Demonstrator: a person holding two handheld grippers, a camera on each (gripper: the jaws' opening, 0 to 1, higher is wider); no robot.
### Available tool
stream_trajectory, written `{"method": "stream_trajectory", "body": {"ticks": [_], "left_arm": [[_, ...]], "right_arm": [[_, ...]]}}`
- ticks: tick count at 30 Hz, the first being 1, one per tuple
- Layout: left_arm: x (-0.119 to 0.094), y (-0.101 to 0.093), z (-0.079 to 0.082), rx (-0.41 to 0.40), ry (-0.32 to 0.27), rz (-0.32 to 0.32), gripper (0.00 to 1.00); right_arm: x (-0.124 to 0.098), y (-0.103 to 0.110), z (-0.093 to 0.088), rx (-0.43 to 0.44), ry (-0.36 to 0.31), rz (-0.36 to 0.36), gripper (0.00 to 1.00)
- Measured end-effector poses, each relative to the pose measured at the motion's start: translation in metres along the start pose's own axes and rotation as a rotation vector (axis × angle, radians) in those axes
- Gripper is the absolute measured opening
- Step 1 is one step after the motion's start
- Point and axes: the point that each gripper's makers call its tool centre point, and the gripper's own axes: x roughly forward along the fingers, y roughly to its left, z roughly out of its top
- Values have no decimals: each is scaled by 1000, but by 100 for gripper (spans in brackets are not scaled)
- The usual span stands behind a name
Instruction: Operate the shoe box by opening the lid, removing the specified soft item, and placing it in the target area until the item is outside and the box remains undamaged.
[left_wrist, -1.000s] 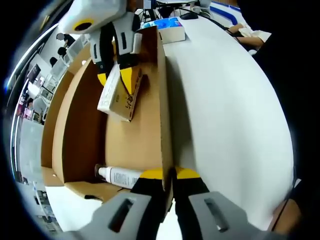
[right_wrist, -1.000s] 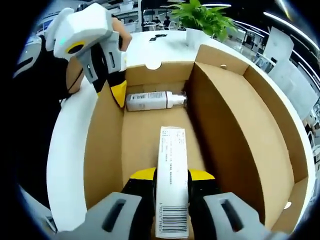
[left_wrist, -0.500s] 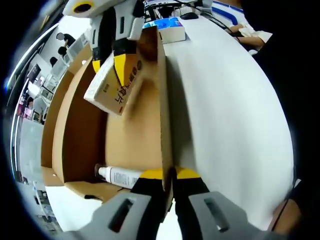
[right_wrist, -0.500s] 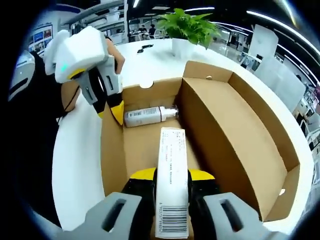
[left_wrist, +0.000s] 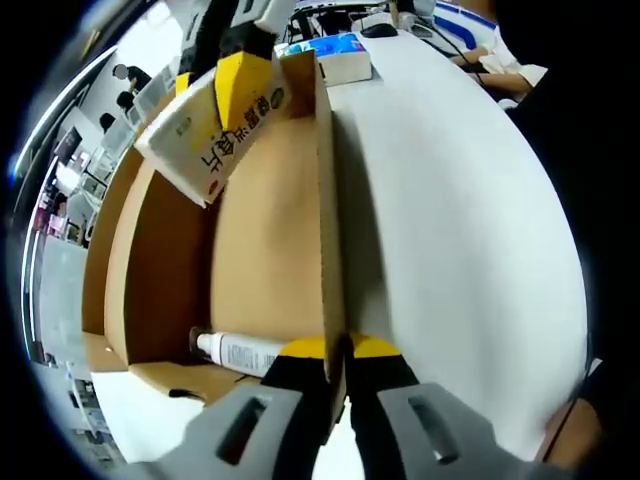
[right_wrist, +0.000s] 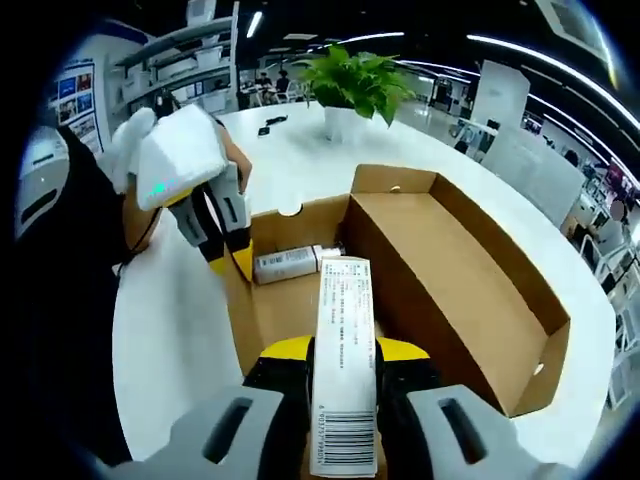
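Note:
The open brown shoe box (left_wrist: 265, 220) lies on a white table. My left gripper (left_wrist: 335, 348) is shut on the edge of its near side wall; it also shows as the left gripper (right_wrist: 228, 262) clamped on that wall. My right gripper (right_wrist: 343, 350) is shut on a pale flat pack (right_wrist: 343, 330) with printed text and a barcode, held high above the box (right_wrist: 440, 270). From the other side, the right gripper (left_wrist: 215, 80) holds the pack (left_wrist: 205, 135) tilted over the box's far end. A white bottle (left_wrist: 240, 352) lies on the box floor, the same bottle (right_wrist: 290, 263) resting against the end wall.
A potted plant (right_wrist: 350, 80) stands on the table (right_wrist: 170, 320) beyond the box. A blue-topped book or carton (left_wrist: 338, 55) lies near the box's far end. A person's hand (left_wrist: 500, 70) rests at the table edge. The box lid (right_wrist: 470, 250) lies folded open.
My right gripper has lifted the pack up off the box floor and clear above the box. The left gripper has stayed clamped on the wall.

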Motion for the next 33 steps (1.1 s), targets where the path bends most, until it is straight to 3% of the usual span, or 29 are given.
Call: {"method": "stream_trajectory", "body": {"ticks": [7, 12, 18, 28, 33], "left_arm": [[2, 2, 1, 0, 8, 0, 5], [1, -1, 4, 3, 4, 6, 4], [1, 1, 2, -1, 13, 4, 4], [3, 4, 1, 1, 15, 6, 4], [3, 4, 0, 0, 17, 8, 4]], "right_arm": [[-35, 6, 15, 67, -96, -51, 21], [-63, 14, 10, 115, -140, -107, 21], [-101, 27, -8, 203, -194, -194, 21], [-134, 43, -44, 307, -237, -283, 21], [-163, 47, -72, 475, -341, -399, 21]]}}
